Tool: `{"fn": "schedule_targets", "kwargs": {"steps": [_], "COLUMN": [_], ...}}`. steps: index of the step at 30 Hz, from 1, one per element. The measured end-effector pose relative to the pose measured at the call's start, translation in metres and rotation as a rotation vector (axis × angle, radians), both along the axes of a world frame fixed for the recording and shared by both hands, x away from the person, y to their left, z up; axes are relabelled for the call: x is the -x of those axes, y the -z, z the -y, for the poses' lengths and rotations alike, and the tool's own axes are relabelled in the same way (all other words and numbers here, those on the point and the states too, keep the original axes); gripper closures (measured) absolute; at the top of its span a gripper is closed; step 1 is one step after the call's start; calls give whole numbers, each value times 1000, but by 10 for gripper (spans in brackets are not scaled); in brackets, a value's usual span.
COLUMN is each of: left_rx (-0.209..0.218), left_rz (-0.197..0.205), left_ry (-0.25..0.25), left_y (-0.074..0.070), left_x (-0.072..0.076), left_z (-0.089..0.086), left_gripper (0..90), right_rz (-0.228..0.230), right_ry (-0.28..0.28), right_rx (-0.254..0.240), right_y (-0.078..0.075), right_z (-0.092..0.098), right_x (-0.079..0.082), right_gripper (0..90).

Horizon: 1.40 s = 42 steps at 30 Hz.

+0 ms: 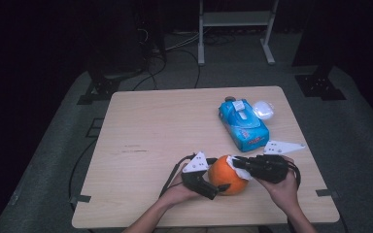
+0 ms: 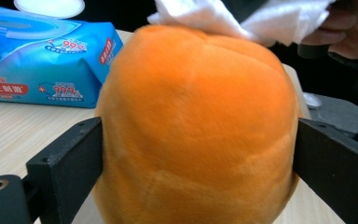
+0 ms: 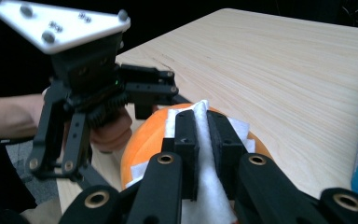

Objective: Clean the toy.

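An orange plush ball rests on the table near its front edge. My left gripper comes at it from the left. In the left gripper view the wide-spread jaws flank the ball on both sides, and I see no squeeze. My right gripper reaches in from the right and is shut on a white wipe. In the right gripper view that gripper pinches the wipe on top of the ball.
A blue pack of wet wipes lies behind the ball at the right, with a small white round lid beside it. The table's front edge runs just below both hands.
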<state>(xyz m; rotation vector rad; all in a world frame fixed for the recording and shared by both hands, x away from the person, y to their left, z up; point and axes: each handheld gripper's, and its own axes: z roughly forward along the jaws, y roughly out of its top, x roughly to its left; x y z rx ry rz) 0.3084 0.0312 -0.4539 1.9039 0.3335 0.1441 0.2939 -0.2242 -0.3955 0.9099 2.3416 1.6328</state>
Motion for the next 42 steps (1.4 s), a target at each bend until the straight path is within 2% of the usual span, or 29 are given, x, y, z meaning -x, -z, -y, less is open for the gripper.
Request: {"fn": "schedule_targets", "kwargs": {"steps": [3, 4, 6, 7, 8, 9, 11, 12, 13, 16, 18, 20, 23, 26, 27, 29, 31, 32, 33, 34, 35, 38, 42], "left_rx": [-42, -66, -93, -93, -117, -128, -186, -181, -159, -141, -128, -132, -136, -115, -117, -120, -119, -127, -124, -117, -93, -100, -82], "left_rz": [-11, -16, -15, -15, -47, -53, -51, -67, -94, -125, -135, -131, -124, -133, -131, -106, -91, -65, -36, -32, -48, -35, -70], "left_ry": [-25, -19, -12, -12, 4, -2, -23, -30, -36, -57, -65, -70, -86, -98, -98, -72, -11, 15, 19, 18, 5, -27, -77], "left_y": [-15, -22, -37, -37, -45, -46, -44, -41, -39, -39, -37, -36, -35, -30, -30, -31, -30, -29, -27, -26, -24, -24, -22], "left_x": [2, 3, 7, 7, 6, 6, 5, 3, 0, -4, -4, -3, -2, -1, -1, 0, 0, 0, 0, -1, -3, -3, -5], "left_z": [-3, -4, -9, -9, -14, -16, -17, -19, -21, -24, -25, -23, -20, -18, -18, -17, -18, -19, -20, -21, -22, -22, -21], "left_gripper": [233, 255, 280, 284, 286, 286, 285, 283, 283, 281, 277, 270, 261, 246, 239, 203, 141, 114, 113, 115, 128, 211, 236], "right_rz": [2, 6, 18, 18, 21, 15, 12, 7, 7, -8, -41, -47, -14, 6, 13, 16, 4, -8, -15, -13, -10, -6, 23], "right_ry": [10, 11, 4, 4, -24, -32, -33, -24, -18, 32, 47, 41, 15, -28, -27, -18, -3, 2, 8, 13, 14, 18, -31], "right_rx": [-8, -21, -45, -45, -84, -96, -75, -50, -35, -20, -41, -42, -48, -65, -52, -39, -38, -55, -63, -60, -60, -57, -44], "right_y": [-2, -4, -8, -8, -12, -12, -9, -5, -1, 6, 12, 13, 4, -2, -3, -2, 3, 5, 6, 6, 6, 5, -2], "right_z": [1, 2, 0, 0, -3, -4, -6, -7, -7, 1, 7, 5, -5, -12, -14, -13, -7, -4, -1, 1, 1, -1, -14], "right_x": [1, 2, 4, 4, 6, 6, 3, 1, -1, -9, -12, -11, -2, 3, 4, 2, -2, -4, -5, -5, -6, -5, 5], "right_gripper": [824, 825, 826, 826, 826, 825, 825, 825, 825, 825, 825, 827, 826, 826, 825, 826, 825, 825, 825, 825, 825, 826, 825]}}
